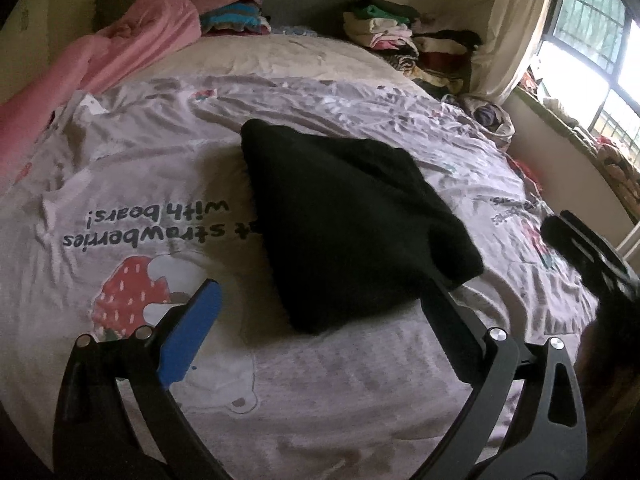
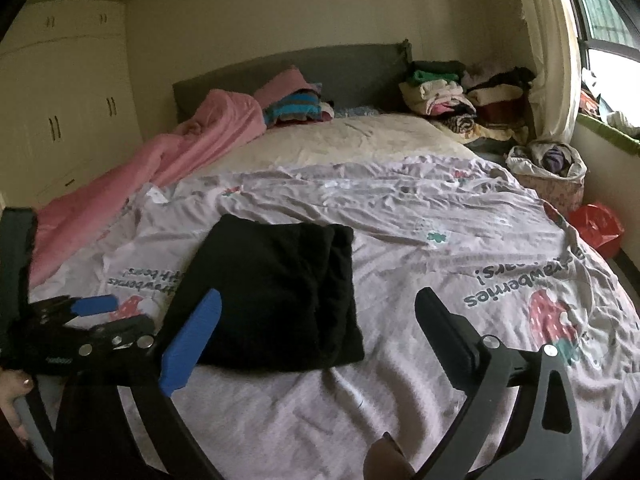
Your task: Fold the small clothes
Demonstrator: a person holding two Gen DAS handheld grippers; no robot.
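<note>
Here both tools gape wide and empty: the left tool (image 1: 320, 304) and right tool (image 2: 318, 312) hover near a folded black knit garment (image 2: 276, 296), soft and squarish, lying on the wrinkled strawberry-print bedsheet (image 2: 420, 216).

- Folded garment (image 1: 352, 224), ahead of the jaws: plain black.
- Bedspread (image 1: 140, 184) beneath it: pale lilac-grey, with dark lettering, red strawberries flecked white and white bears.
- Blanket (image 2: 168, 152), far left of the jaws: pink.
- Headboard (image 2: 352, 68): grey.
- Left gripper (image 1: 320, 300): one blue finger, one black.
- Bag (image 2: 596, 224), far right: red.
</note>
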